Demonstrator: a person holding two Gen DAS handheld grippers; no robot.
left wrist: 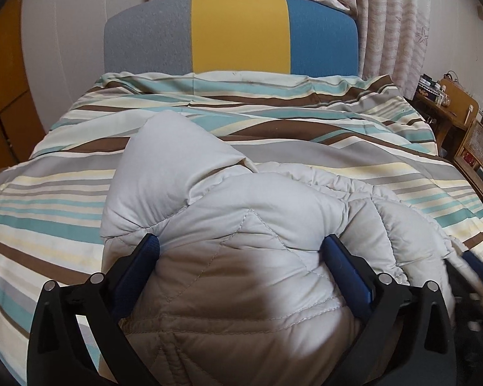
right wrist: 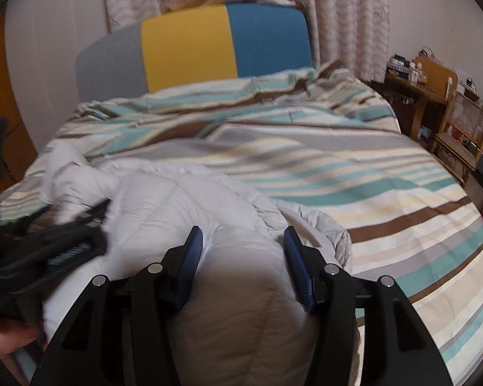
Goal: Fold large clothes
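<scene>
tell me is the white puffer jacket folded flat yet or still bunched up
Still bunched up. The white quilted jacket sits in a puffy heap on the striped bedspread, one padded part sticking up, bulging between both grippers' fingers.

jacket (left wrist: 228,212) on bed (left wrist: 354,167), headboard (left wrist: 238,32) behind

Left hand-held gripper (left wrist: 241,247): jaws spread wide at the bottom of the left wrist frame, blue pads (left wrist: 153,251) flanking a bulge of quilted jacket (left wrist: 235,225), tilted downward. Whether the pads press on it isn't clear. It also shows blurred at the left edge of the right wrist frame.

Right hand-held gripper (right wrist: 243,241): jaws about half spread at bottom centre of its frame, blue pads against the padded fabric on both sides, tilted downward. Part of a hand (right wrist: 13,337) at lower left.
</scene>
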